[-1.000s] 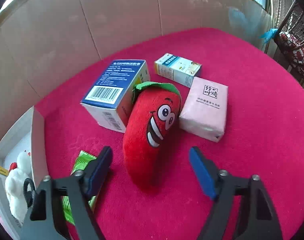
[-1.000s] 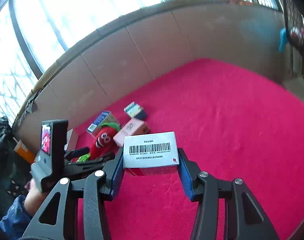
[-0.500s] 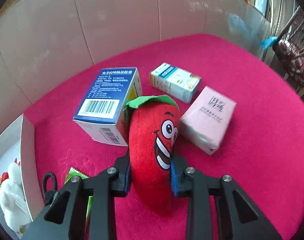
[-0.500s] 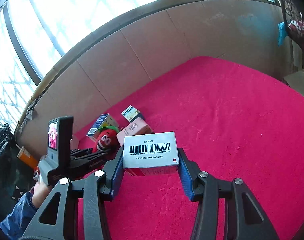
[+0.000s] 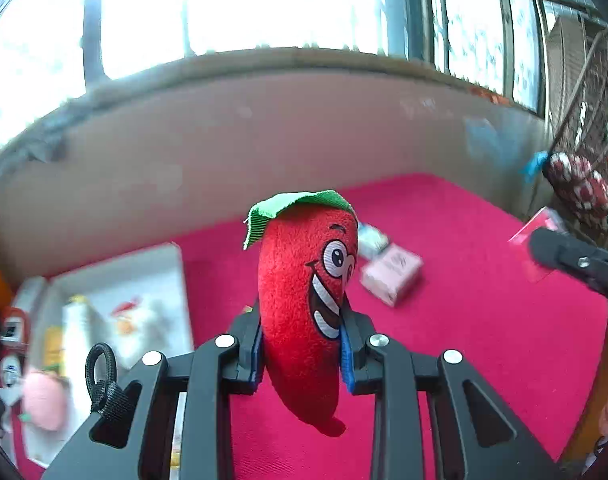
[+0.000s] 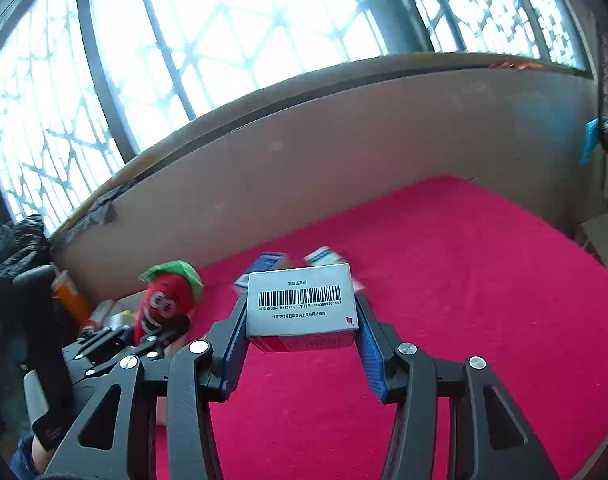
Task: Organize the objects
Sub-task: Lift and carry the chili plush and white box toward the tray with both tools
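left claw (image 5: 302, 354) clamps the plush chili (image 5: 304, 304); right claw (image 6: 300, 344) clamps the barcode box (image 6: 302, 304).

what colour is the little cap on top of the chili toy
Green, on a red chili toy. The cap shows best in the left wrist view.

The left wrist fisheye looks forward along its own hand-held gripper (image 5: 302, 354), close over the red-covered counter (image 5: 484, 320), facing the beige wall and bright windows at the top of the frame. The right wrist fisheye faces the same wall from farther back; the plush chili (image 6: 166, 300) at its lower left fills the left view's centre (image 5: 304, 312).
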`<action>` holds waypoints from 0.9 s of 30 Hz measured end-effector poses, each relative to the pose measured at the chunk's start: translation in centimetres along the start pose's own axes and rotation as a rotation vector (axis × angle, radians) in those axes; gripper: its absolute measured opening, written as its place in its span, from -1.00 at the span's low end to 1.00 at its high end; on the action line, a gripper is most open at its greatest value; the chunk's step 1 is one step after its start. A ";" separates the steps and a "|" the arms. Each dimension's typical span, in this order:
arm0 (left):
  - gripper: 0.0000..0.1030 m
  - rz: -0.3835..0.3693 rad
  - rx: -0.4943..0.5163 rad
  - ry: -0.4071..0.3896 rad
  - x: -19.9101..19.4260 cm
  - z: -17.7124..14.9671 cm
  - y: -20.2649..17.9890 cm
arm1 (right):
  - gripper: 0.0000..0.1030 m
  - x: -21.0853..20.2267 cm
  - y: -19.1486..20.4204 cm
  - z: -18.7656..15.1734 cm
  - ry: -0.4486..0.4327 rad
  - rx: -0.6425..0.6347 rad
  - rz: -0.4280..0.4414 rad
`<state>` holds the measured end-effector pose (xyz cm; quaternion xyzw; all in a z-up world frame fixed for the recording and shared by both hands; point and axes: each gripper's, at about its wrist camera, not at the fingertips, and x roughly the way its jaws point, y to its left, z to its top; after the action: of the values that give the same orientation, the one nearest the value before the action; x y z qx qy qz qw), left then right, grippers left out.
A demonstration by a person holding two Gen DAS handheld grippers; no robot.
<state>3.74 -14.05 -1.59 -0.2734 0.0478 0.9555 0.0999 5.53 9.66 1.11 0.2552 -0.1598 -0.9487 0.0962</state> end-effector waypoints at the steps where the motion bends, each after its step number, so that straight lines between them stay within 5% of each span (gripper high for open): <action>1: -0.46 0.005 -0.007 -0.019 -0.5 0.7 0.1 | 0.04 -0.5 1.0 0.7 -0.025 -0.021 0.003; 5: -0.46 0.034 -0.064 -0.061 -3.7 1.2 3.2 | 0.04 -1.7 5.4 1.4 -0.064 -0.128 0.040; 14: -0.46 0.152 -0.165 -0.076 -7.3 -2.4 7.8 | 0.03 1.3 10.5 -2.5 0.069 -0.211 0.111; 20: -0.45 0.197 -0.213 -0.181 -11.2 -1.6 11.2 | 0.04 -0.4 14.0 -0.9 -0.005 -0.279 0.114; 27: -0.45 0.261 -0.334 -0.122 -11.3 -6.7 15.6 | 0.03 2.6 18.2 -5.0 0.107 -0.375 0.156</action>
<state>13.22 -32.13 -0.69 -0.2192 -0.0821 0.9698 -0.0687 7.76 -9.21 2.25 0.2694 0.0058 -0.9367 0.2237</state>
